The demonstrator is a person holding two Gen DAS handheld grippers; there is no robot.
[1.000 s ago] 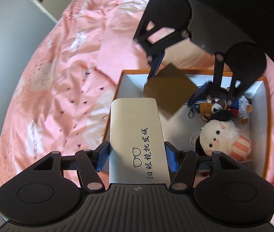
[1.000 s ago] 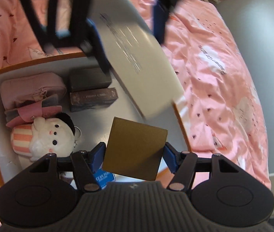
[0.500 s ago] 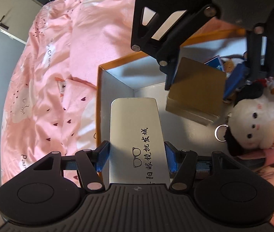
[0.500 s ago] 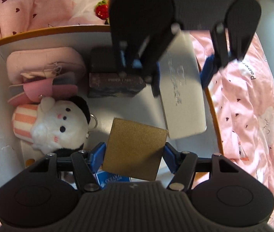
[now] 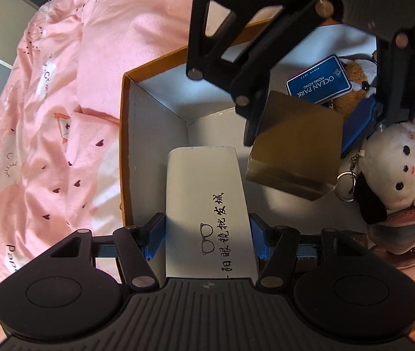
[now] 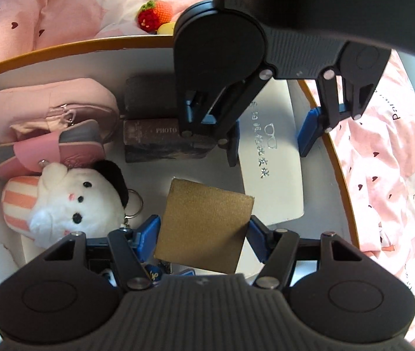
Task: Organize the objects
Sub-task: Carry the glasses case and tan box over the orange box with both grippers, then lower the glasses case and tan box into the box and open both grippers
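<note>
My left gripper (image 5: 207,238) is shut on a silver glasses case (image 5: 206,201) printed with Chinese characters, held low inside the orange-rimmed white box (image 5: 125,134) along its side wall. My right gripper (image 6: 204,234) is shut on a gold-brown square box (image 6: 204,225), held inside the same box beside the case. From the right wrist view the left gripper (image 6: 269,143) and the case (image 6: 274,169) show near the box's right wall. From the left wrist view the right gripper (image 5: 310,125) holds the gold box (image 5: 295,155).
Inside the box lie a white plush keychain (image 6: 70,199), a pink pouch (image 6: 52,108), a pink-grey wallet (image 6: 46,152), dark photo-card boxes (image 6: 154,140) and a blue Ocean Park tag (image 5: 318,80). A crocheted strawberry (image 6: 154,16) sits on the pink bedding (image 5: 46,117) outside.
Both grippers have come lower into the box. The glasses case has moved from above the rim down along the side wall; the gold box has sunk beside it.
</note>
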